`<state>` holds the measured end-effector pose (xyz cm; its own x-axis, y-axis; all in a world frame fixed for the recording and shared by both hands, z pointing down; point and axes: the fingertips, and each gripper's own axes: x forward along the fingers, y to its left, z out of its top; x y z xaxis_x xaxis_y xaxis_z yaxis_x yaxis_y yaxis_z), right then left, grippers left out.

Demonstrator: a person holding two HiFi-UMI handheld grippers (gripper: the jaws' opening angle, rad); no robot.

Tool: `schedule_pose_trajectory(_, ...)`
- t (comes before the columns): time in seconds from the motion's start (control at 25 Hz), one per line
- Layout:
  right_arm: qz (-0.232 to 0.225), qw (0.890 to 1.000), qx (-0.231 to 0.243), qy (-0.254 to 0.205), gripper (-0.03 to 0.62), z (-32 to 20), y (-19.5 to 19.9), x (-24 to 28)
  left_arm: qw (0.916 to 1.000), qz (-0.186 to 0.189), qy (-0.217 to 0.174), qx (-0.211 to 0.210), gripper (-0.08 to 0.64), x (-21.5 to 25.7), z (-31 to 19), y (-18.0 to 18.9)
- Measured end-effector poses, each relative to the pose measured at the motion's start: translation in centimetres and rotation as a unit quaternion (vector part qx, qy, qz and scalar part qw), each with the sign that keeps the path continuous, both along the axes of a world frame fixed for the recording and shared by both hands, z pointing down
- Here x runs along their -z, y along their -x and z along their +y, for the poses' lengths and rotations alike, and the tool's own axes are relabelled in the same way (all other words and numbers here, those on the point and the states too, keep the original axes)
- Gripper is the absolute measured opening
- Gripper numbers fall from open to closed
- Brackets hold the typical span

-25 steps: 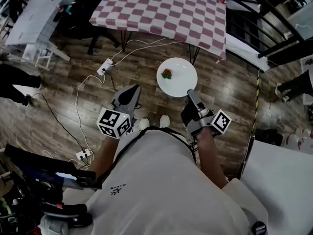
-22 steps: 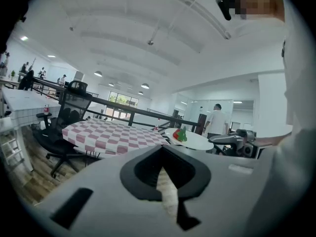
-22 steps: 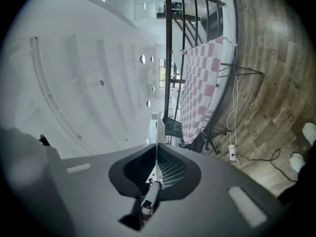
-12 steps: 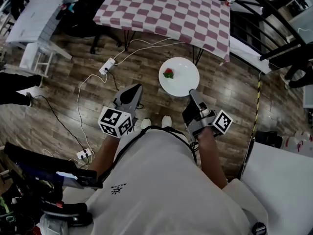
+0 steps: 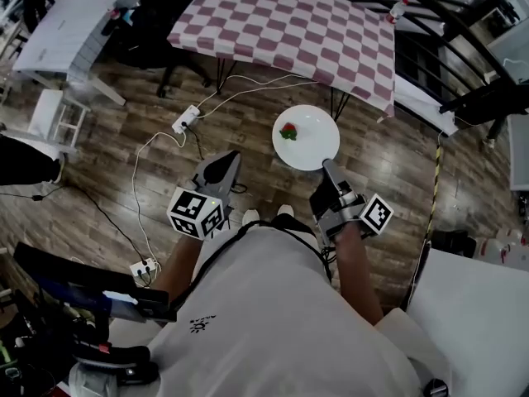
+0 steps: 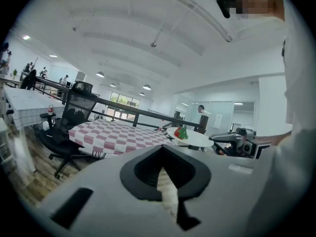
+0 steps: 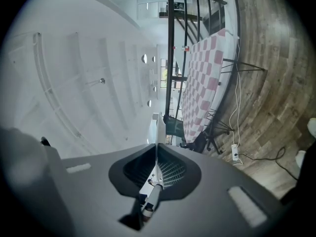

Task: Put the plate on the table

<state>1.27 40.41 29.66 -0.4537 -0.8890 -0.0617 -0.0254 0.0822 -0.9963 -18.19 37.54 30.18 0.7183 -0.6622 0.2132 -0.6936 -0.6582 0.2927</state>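
My right gripper [image 5: 329, 169] is shut on the near rim of a white plate [image 5: 307, 139], which hangs level above the wooden floor. A small red and green piece of food [image 5: 288, 131] lies on the plate's left side. In the right gripper view the plate [image 7: 156, 130] shows edge-on as a thin white line between the jaws. The table with the red and white checked cloth [image 5: 289, 25] stands just beyond the plate. My left gripper [image 5: 225, 162] is shut and holds nothing, left of the plate. The left gripper view shows the plate [image 6: 193, 137] and the table [image 6: 113, 135].
A white power strip [image 5: 186, 120] and its cables lie on the floor left of the plate. A black office chair [image 5: 157, 7] stands at the table's left end, and a black railing [image 5: 450, 19] runs behind it. A white surface [image 5: 471, 304] is at the lower right.
The person has stepped closer to the checked table. The plate and both grippers have gone forward with the person; the grip on the plate is unchanged.
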Motion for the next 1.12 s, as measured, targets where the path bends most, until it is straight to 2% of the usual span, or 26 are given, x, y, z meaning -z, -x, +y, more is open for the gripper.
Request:
schedule_pose_trajectory(0.64,0.008,1.000,0.017,-0.002,0.021,-0.1,3.6,0.4,0.9992,0.009,0.010,0.038,0.002,-1.1,1.4,5.6)
schedule_pose_trajectory(1.12,0.004,0.999,0.038,-0.002,0.021,-1.4,5.3,0.1,0.9983,0.006,0.011,0.058,0.002,-1.4,0.9,7.1)
